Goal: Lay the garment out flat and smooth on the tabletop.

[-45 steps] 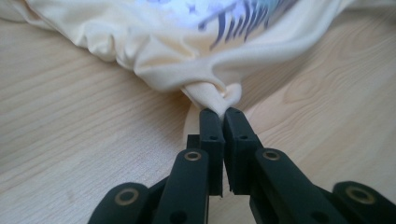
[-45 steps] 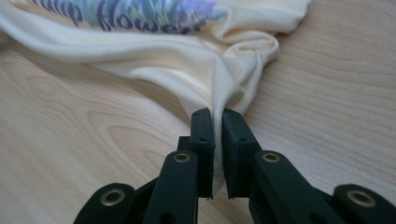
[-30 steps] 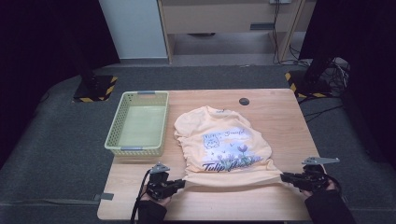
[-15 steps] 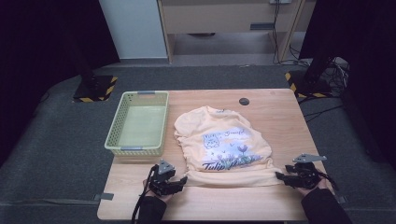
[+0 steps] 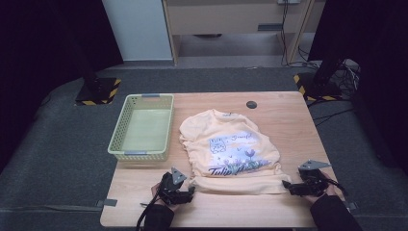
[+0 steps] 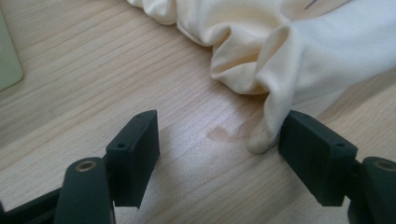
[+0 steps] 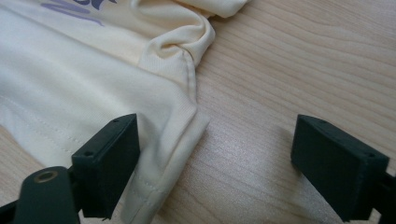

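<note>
A pale yellow T-shirt (image 5: 228, 154) with a purple print lies flat on the wooden table (image 5: 288, 120), its hem toward the front edge. My left gripper (image 5: 190, 192) rests at the hem's left corner. Its jaws have just been opening. In the left gripper view the gripper (image 6: 217, 135) stands open and a fold of the shirt (image 6: 261, 51) lies loose against the right jaw. My right gripper (image 5: 287, 185) sits at the hem's right corner, its jaws also just opening. In the right gripper view the gripper (image 7: 215, 135) is open, with the shirt's hem corner (image 7: 173, 140) lying loose beside the left jaw.
A light green plastic basket (image 5: 142, 127) stands on the table's left side, close to the shirt's left sleeve. A small black disc (image 5: 251, 104) sits near the far edge. Bare wood lies right of the shirt. Dark floor surrounds the table.
Both grippers were shut on the hem's corners and have opened, leaving the cloth on the table. The right gripper has sunk a little toward the tabletop.
</note>
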